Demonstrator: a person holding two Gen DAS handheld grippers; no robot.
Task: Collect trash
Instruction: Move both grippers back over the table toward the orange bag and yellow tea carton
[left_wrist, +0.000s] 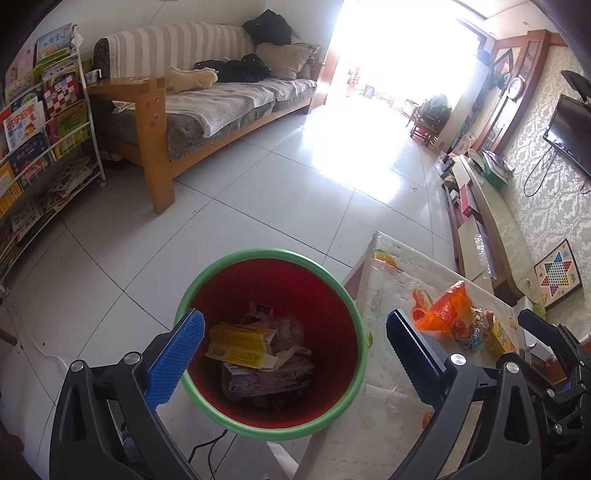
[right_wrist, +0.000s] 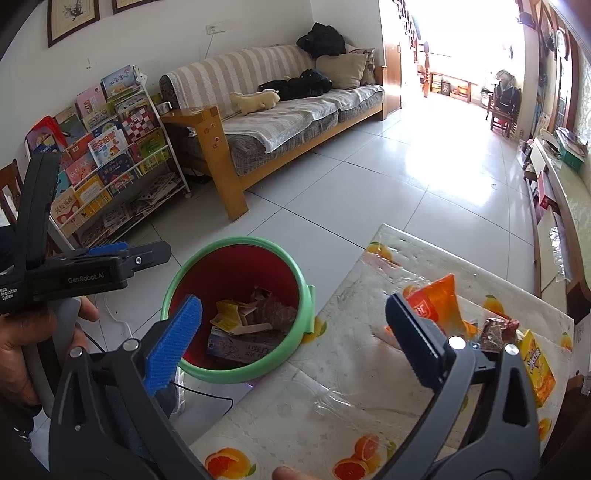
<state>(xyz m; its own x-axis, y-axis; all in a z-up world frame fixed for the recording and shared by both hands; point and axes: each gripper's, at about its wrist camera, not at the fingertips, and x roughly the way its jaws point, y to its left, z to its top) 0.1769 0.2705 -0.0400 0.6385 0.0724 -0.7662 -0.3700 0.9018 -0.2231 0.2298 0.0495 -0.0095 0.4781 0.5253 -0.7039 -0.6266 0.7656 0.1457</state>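
Trash bin (left_wrist: 271, 373) holds boxes; both tongs (left_wrist: 295, 354) (right_wrist: 293, 339) released; "Gen.Robot.AI" on left.

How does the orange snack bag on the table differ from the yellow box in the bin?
The orange snack bag is glossy soft plastic, crumpled and standing up on the table; the yellow box is torn-open cardboard lying flat. The bag is still uncollected, while the box is already inside the trash bin. Both look like empty packaging.
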